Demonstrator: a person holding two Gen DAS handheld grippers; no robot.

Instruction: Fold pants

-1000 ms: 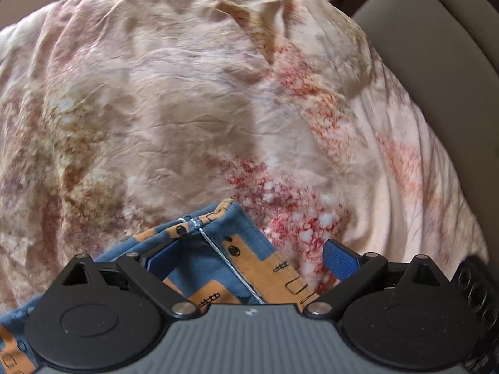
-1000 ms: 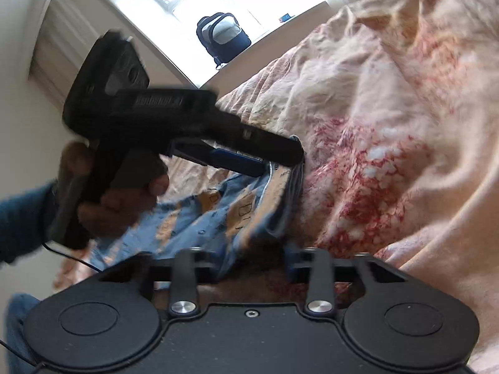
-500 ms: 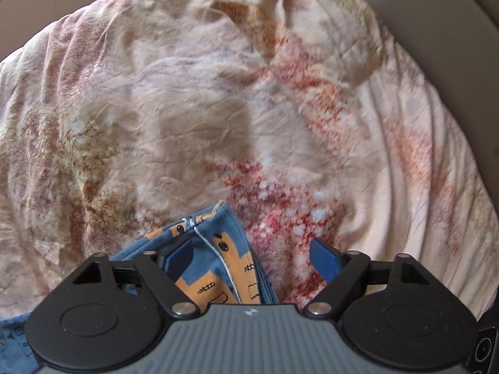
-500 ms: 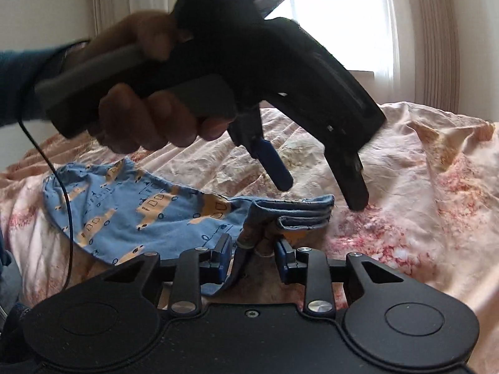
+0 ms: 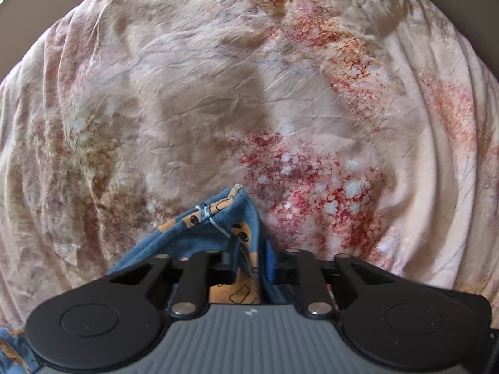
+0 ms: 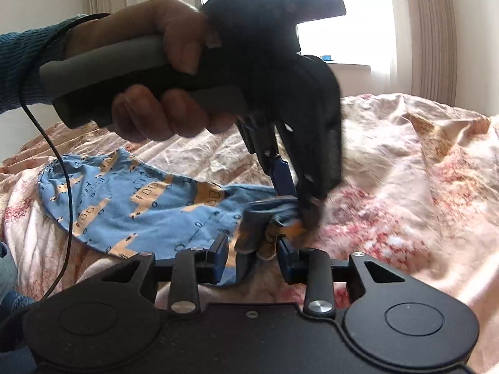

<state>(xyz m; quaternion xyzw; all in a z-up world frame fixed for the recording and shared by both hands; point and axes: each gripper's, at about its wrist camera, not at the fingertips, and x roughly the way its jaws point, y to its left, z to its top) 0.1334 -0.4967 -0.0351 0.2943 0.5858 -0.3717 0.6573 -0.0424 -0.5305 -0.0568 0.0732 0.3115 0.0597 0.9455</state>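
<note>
The left gripper (image 5: 249,268) points down at the bedsheet (image 5: 218,93), its jaws closing on a bunched corner of the blue pants (image 6: 131,205), which spread leftward across the sheet. The right gripper (image 6: 252,258), just below it, has its jaws opening, a fold of the pants loose between them.

Left wrist view straight down, close over bedspread (image 5: 218,93), right wrist view slanting toward window (image 6: 343,31), both sharing pants (image 6: 131,205)
</note>
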